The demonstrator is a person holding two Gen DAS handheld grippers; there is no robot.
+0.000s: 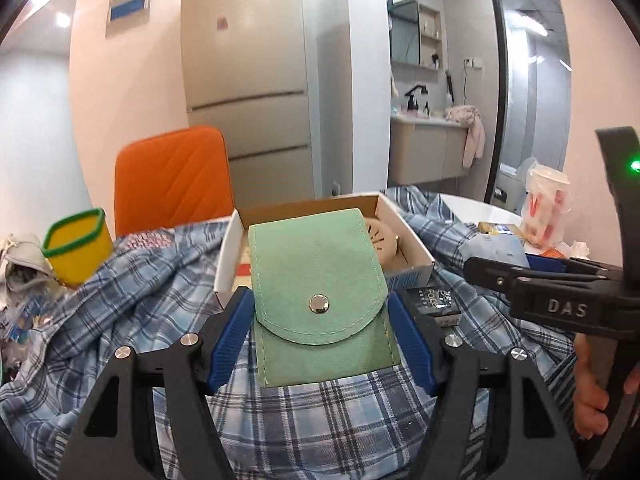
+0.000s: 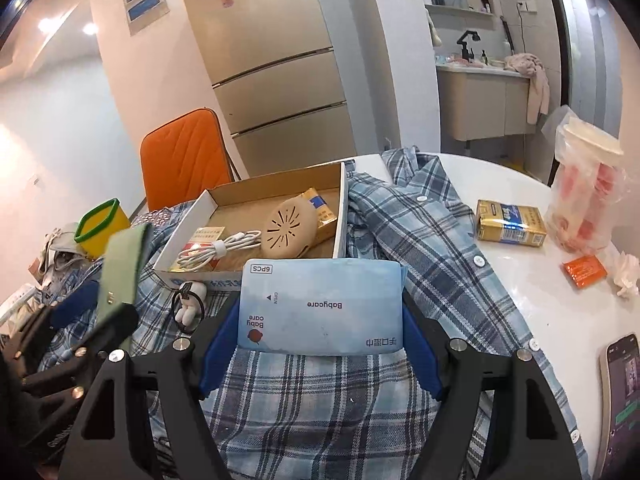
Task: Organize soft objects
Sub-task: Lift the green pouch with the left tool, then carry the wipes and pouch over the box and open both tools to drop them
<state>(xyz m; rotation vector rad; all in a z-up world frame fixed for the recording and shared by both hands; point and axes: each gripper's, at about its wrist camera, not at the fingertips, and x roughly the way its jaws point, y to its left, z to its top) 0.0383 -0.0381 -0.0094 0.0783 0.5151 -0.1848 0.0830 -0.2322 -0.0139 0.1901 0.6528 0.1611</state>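
My left gripper (image 1: 320,316) is shut on a green felt pouch (image 1: 320,296) with a metal snap, held above the blue plaid shirt (image 1: 312,420) in front of the open cardboard box (image 1: 404,236). In the right wrist view the pouch (image 2: 122,268) appears edge-on at the left. My right gripper (image 2: 320,316) is shut on a light blue Babycare wipes pack (image 2: 320,308), held over the plaid shirt (image 2: 420,232) just before the box (image 2: 256,188). The right gripper body (image 1: 560,300) shows at the right of the left wrist view.
The box holds a beige round case (image 2: 290,226), a white cable (image 2: 224,250) and small packets. A yellow cup with green rim (image 2: 102,226), an orange chair (image 2: 184,156), a yellow carton (image 2: 510,222), a bagged cup (image 2: 588,192), an orange packet (image 2: 586,272), a phone (image 2: 624,384) and a hair tie with white charm (image 2: 188,304) surround it.
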